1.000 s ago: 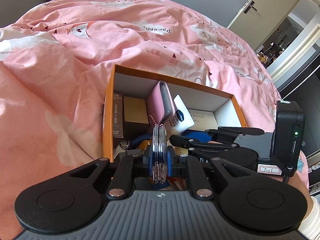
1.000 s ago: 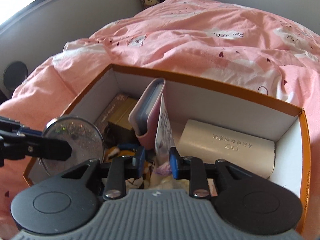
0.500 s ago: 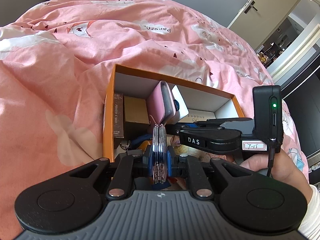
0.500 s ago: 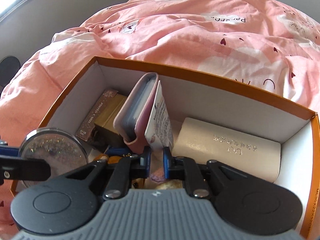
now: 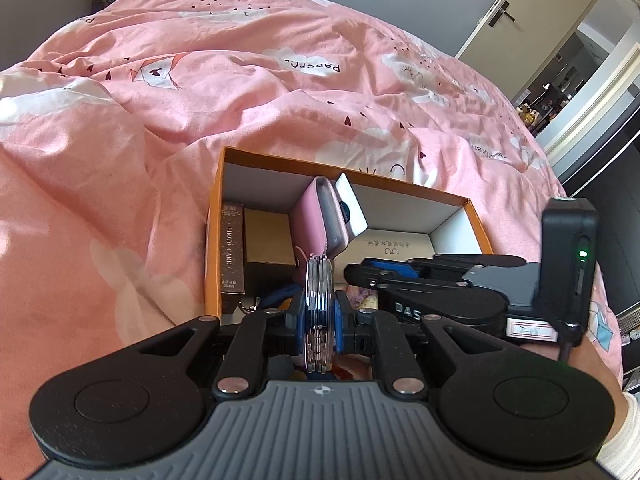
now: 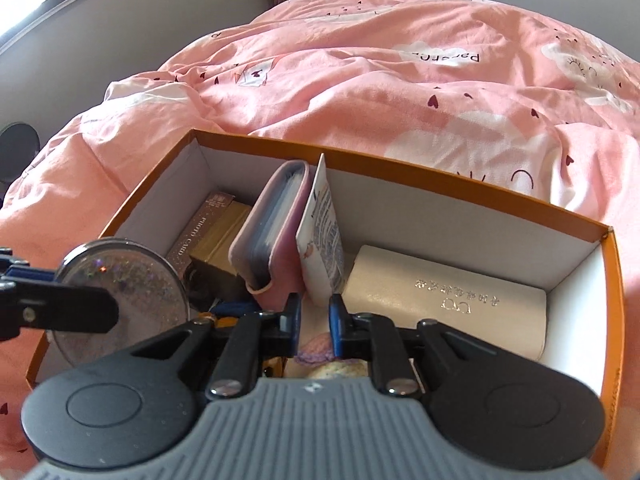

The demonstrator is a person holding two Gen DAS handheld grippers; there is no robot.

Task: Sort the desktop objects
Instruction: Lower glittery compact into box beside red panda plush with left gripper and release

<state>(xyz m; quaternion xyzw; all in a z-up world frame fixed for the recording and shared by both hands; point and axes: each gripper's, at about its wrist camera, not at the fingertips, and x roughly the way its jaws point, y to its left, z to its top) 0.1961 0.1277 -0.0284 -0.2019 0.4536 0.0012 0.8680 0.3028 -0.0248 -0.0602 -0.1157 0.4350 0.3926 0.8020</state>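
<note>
An orange box (image 6: 460, 168) of small things sits on a bed's pink quilt (image 5: 200, 100) as a person sorts them. The left gripper (image 5: 319, 316) is clenched edge-on around a round glitter-filled disc (image 6: 120, 292), holding it over the box's left corner, apparently awaiting a slot. The right gripper (image 6: 314, 320) has its jaws opening, nothing pinched, just below a white packet (image 6: 322, 236) propped upright against a pink card holder (image 6: 272, 232).

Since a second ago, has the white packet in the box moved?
Yes. Against the orange box's rim, the white packet has tipped up and left, closer to the pink wallet.
</note>
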